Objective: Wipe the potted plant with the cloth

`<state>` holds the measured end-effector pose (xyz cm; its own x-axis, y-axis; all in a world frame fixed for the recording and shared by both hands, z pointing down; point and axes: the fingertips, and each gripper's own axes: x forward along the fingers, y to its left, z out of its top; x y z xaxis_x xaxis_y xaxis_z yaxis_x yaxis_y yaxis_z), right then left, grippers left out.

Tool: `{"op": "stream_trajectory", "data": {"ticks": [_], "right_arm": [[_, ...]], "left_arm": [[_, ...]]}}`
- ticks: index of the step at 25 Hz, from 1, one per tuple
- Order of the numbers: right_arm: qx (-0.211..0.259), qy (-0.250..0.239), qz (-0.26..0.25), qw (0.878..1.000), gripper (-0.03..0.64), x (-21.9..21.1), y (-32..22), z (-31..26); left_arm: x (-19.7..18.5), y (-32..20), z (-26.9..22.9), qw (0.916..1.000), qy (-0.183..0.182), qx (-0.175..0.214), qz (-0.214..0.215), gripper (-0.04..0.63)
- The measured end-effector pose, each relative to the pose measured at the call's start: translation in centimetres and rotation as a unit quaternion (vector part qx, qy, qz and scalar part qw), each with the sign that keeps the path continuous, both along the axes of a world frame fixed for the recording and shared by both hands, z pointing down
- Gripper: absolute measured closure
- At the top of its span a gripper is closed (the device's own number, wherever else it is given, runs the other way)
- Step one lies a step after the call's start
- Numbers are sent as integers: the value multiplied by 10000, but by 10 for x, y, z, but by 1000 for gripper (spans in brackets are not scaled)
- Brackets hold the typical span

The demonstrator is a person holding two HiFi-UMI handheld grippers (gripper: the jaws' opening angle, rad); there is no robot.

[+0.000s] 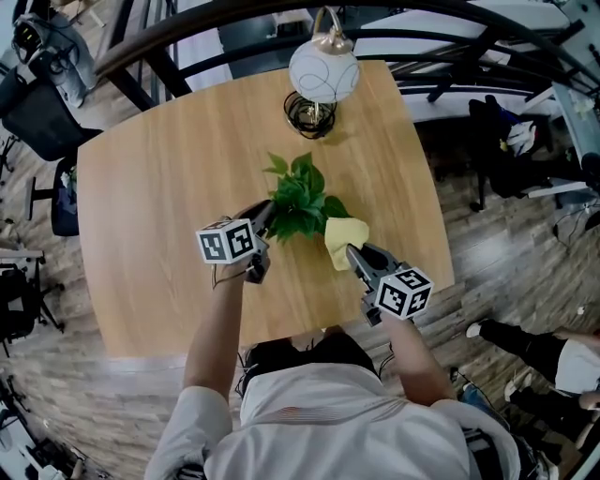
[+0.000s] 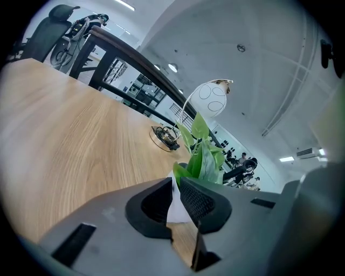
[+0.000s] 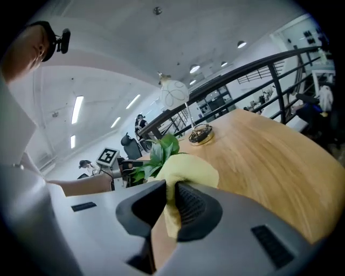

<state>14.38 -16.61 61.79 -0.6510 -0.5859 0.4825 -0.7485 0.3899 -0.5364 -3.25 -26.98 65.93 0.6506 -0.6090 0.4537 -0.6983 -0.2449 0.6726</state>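
the potted plant (image 1: pixel 300 200) stood near the middle of a pale wooden table (image 1: pixel 159 187) with a fine straight grain and rounded corners. its leaves were broad, glossy and pointed, bunched in a loose green tuft. the left gripper (image 1: pixel 266 215) came at it from the near left; in the left gripper view its grey ribbed pads (image 2: pixel 200 200) sat close together, clamped on a thin smooth white edge of the pot (image 2: pixel 175 207), with the leaves (image 2: pixel 204 156) rising just behind. the right gripper (image 1: pixel 352 251) reached in from the near right, its jaws pinched on a soft, crumpled yellow cloth (image 1: pixel 341 238). in the right gripper view the cloth (image 3: pixel 191 170) bulged above the pads in a rounded fold, just beside the leaves (image 3: pixel 156 153); whether it touched them could not be told. on the far side of the table stood a lamp (image 1: pixel 323 68) with a round white globe shade marked with thin curved lines, a bent metal stem and a dark coiled wire base. a dark curved railing (image 1: pixel 281 19) ran beyond the far edge of the table
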Motion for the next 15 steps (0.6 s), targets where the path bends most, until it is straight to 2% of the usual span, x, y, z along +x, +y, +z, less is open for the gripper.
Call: {"op": "stream_trajectory", "data": {"ticks": [3, 6, 8, 11, 13, 15], "right_arm": [[466, -43, 99, 9989, 522, 13, -4, -34], [1307, -250, -235, 9908, 522, -5, -20, -89], [1655, -409, -531, 9839, 522, -28, -37, -111], [1758, -415, -1029, 9781, 522, -73, -65, -113], [1604, -286, -1304, 9780, 522, -100, -82, -101], [1282, -78, -1357, 9824, 522, -113, -99, -83]], "left_arm": [[2, 0, -1, 10000, -16, -6, 30, 545], [1, -1, -1, 10000, -41, 10, 30, 546], [0, 0, -2, 10000, -62, 23, 22, 546], [-1, 0, -1, 10000, -78, 36, 8, 548], [1, 0, -1, 9999, -93, 43, -5, 547], [2, 0, -1, 9999, -116, 45, -21, 548]]}}
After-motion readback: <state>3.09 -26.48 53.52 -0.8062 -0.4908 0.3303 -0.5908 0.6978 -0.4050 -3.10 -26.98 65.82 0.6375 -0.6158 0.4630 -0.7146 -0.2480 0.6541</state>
